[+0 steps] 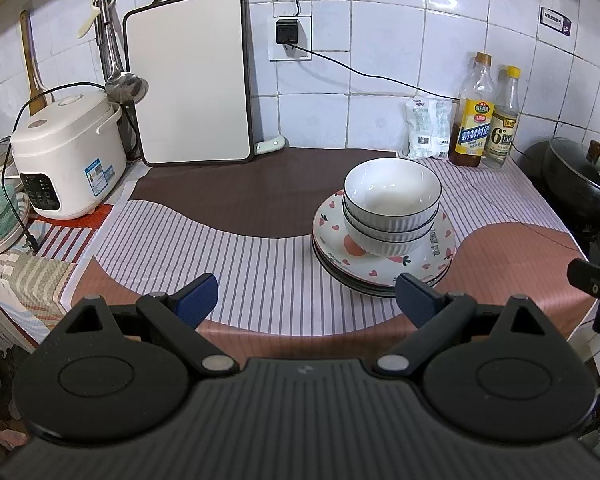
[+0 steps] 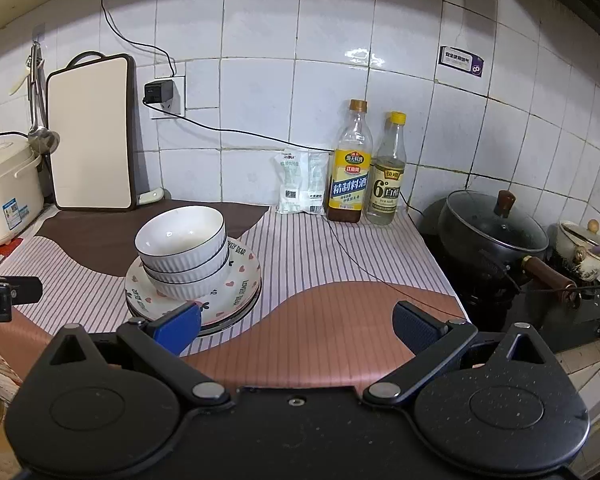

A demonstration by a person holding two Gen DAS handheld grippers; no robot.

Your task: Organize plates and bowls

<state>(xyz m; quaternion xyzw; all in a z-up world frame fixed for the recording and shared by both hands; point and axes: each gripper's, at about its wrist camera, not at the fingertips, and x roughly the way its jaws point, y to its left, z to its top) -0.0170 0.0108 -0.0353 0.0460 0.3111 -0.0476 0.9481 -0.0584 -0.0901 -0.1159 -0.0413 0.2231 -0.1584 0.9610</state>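
Three nested bowls [image 1: 391, 208] hide the plate stack's [image 1: 384, 268] count and middle.

Bowls [image 1: 391, 208] stacked on plates [image 1: 384, 270], bottles [image 1: 485, 114] behind.

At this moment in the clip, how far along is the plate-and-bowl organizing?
Looks essentially done: the ribbed white bowls sit nested on the stack of heart-print plates, one pile on the striped mat. Nothing is in hand: the left gripper and right gripper are open and empty, short of the pile. No other loose dishes show on the mat.
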